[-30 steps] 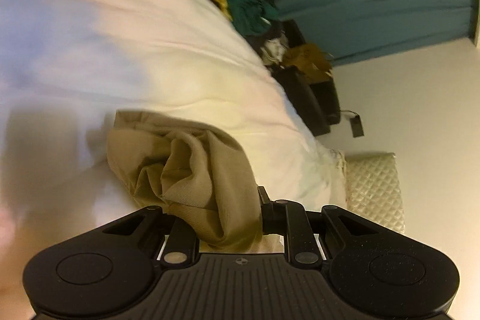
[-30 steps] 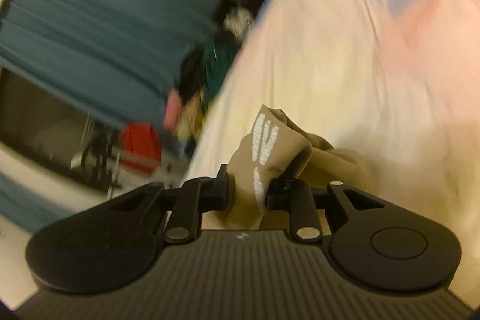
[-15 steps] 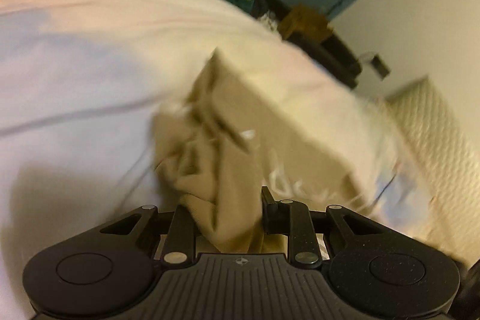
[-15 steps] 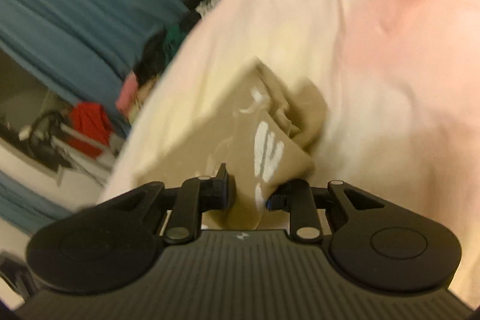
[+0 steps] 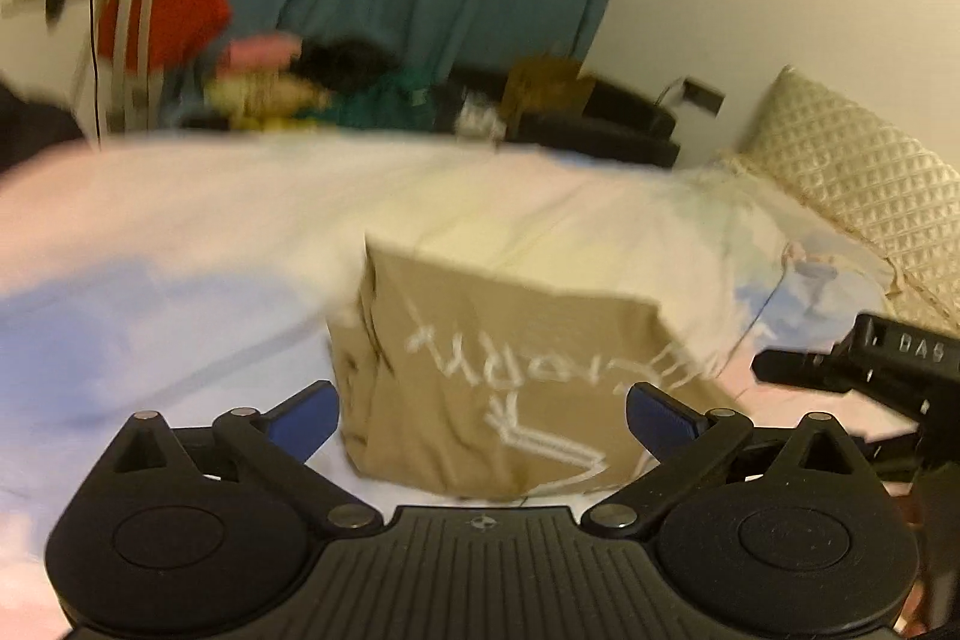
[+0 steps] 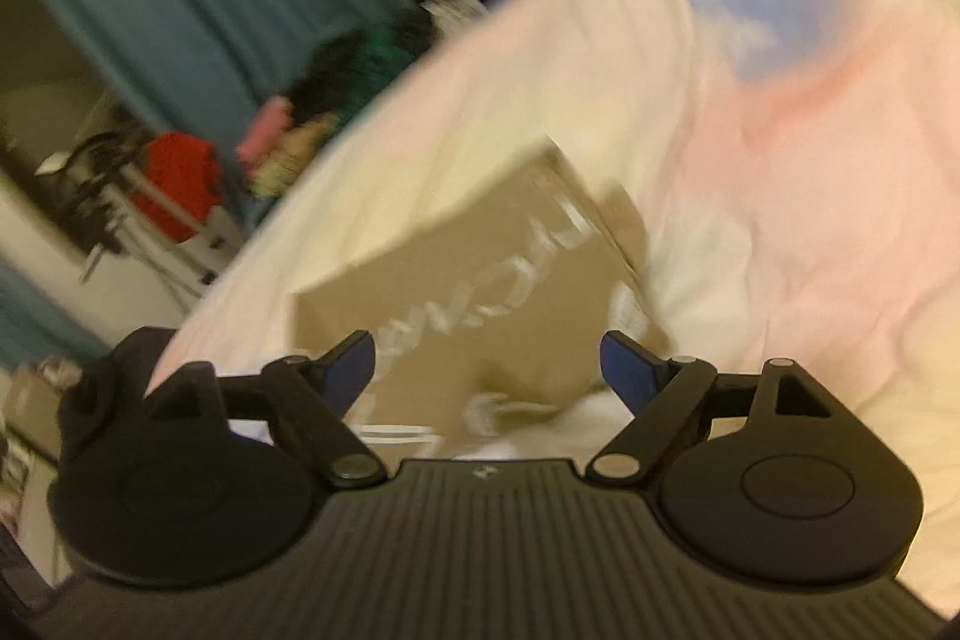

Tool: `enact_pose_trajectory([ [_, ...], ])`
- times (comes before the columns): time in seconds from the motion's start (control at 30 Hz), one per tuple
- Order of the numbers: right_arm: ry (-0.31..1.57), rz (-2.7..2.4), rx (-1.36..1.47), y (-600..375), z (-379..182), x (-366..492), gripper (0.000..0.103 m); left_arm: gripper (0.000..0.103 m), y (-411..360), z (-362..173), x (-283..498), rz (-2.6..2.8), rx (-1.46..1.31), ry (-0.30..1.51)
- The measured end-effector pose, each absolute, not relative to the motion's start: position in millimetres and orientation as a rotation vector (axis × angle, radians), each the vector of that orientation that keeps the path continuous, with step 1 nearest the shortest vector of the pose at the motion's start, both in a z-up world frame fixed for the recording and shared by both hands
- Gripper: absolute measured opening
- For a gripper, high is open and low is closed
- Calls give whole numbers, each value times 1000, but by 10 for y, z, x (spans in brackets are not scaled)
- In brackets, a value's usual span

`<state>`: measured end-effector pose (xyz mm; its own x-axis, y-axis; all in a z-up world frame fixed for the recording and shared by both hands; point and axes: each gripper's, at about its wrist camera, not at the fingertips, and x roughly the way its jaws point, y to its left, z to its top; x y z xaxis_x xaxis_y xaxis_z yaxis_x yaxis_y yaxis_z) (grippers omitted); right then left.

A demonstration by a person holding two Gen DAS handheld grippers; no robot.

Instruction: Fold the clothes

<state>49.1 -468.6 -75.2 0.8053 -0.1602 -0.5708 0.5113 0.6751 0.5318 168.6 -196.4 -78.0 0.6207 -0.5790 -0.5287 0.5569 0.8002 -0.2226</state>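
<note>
Bed (image 5: pixel 180 232): both tongs opening, clear of tan shirt (image 5: pixel 510 370).

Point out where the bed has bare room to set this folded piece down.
Bare sheet lies left of the tan garment, out to the bed's far edge, and pink sheet to its right in the right wrist view. Crowded: the clothes pile beyond that edge, and the pillow at the right.

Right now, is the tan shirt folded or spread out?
Folded: the tan shirt lies as a compact rectangle on the bed sheet, layered edges showing at its left side.
</note>
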Motion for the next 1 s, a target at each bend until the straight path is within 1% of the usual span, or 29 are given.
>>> enact_pose_trajectory([
  [0.1, 439, -380, 615, -4444, -317, 282, 84, 103, -1745, -380, 1377, -634, -24, 553],
  [0.27, 387, -371, 362, -3927, 241, -91, 84, 103, -1356, 186, 820, -608, 2, 429],
  [0.43, 353, -320, 245, -3560, 396, -458, 84, 103, -902, 505, 300, -568, 9, 347],
  [0.67, 292, -302, 175, -3197, 370, -831, 84, 103, -496, 548, -152, -530, 26, 295],
  [0.87, 250, -320, 135, -2959, 187, -975, 84, 103, -431, 365, -278, -542, 7, 291],
  [1.0, 260, -326, 167, -2880, 17, -966, 84, 103, -460, 182, -293, -538, -1, 291],
])
